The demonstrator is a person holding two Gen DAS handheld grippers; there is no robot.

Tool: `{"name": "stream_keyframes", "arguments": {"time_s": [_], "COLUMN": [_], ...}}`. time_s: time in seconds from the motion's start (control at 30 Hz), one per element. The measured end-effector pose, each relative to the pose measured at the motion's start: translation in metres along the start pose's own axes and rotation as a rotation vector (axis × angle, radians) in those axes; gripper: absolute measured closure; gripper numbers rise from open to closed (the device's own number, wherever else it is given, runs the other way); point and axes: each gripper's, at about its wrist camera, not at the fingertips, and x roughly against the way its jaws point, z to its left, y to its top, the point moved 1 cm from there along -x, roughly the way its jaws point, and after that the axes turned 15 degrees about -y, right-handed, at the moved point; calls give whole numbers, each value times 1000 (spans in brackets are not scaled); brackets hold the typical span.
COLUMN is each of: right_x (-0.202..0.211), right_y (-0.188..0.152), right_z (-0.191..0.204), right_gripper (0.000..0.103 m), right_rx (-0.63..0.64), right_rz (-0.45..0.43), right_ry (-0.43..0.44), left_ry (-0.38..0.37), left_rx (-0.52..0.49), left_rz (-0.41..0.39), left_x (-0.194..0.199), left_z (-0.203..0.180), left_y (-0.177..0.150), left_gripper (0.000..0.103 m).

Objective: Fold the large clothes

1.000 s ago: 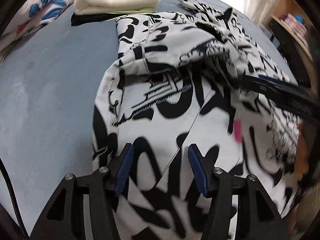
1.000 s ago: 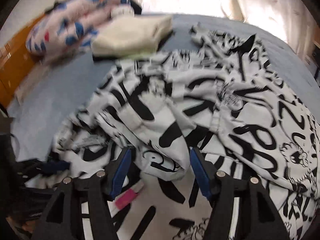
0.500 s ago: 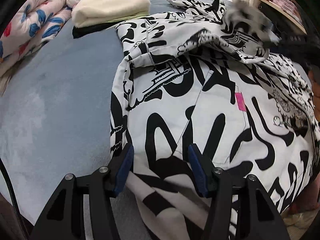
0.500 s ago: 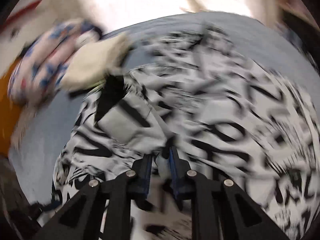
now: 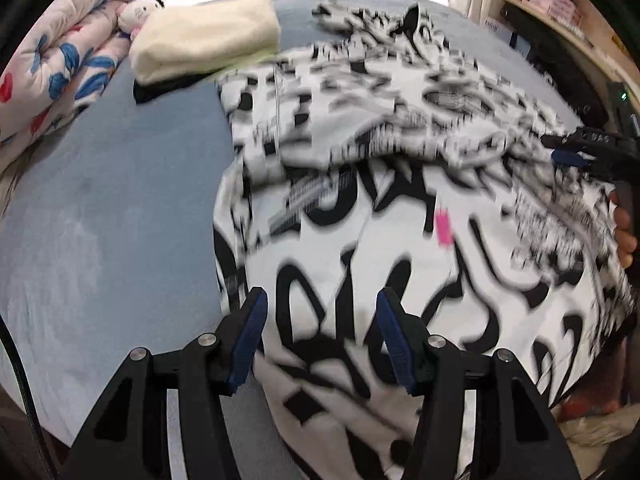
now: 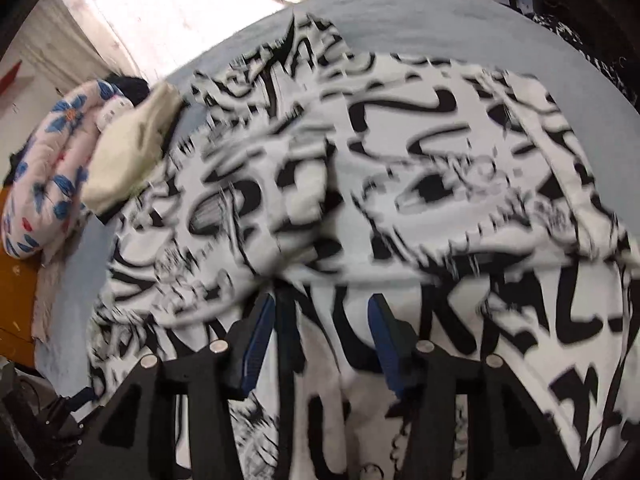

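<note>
A large white garment with black graffiti print (image 5: 360,208) lies spread on a blue-grey bed (image 5: 100,200), with a folded-over part across its upper half. A pink tag (image 5: 442,224) shows on it. My left gripper (image 5: 318,320) is open and empty above the garment's near left edge. My right gripper (image 6: 322,320) is open just above the garment (image 6: 400,184), at the edge of the folded-over flap. It also shows at the right edge of the left wrist view (image 5: 576,156).
A folded cream cloth (image 5: 208,36) on a dark item lies at the far side of the bed. A floral quilt (image 5: 52,68) with a small doll is at the far left. Shelves (image 5: 560,4) stand at the right. A wooden floor (image 6: 16,280) shows left.
My right gripper was open, shut on a fold of the garment half a second ago, carried it across, and is now open again. The left gripper has stayed open, shifting slightly.
</note>
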Motion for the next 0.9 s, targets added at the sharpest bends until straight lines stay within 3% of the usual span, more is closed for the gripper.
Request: {"name": "stream_keyframes", "arguments": {"time_s": [0.17,0.3,0.5,0.53,0.57,0.7,0.83,0.9], "right_x": [-17,-46,-81,-79,-75,-38,-93,-94], "right_y": [37,58,62,63,63,77,77,74], "right_z": [14,24,36,41,47,43,26,25], "right_gripper": [54,54,54,61,81,89,92,90], "right_rx": [21,28,40,67,106,156,130,128], "right_rz": [-7,34,97,82,56,-161,-15,-35], "right_ry": [5,-3,16,12,4,-38,-122,-128], "left_ry": [9,28,54,68,76,102,160,170], "left_rx": [32,120,257,267,276,268,276,279], "left_rz": [-68,-100,-14,-1,7,-13,-11,-11], "left_x": [5,-13,-78,-86,-92,-106,-118,-119], "left_z": [13,48,98,101,102,98,95,95], "left_y": [47,92,119,120,120,121,120,120], "left_gripper": [42,42,42,42,42,39,26,24]}}
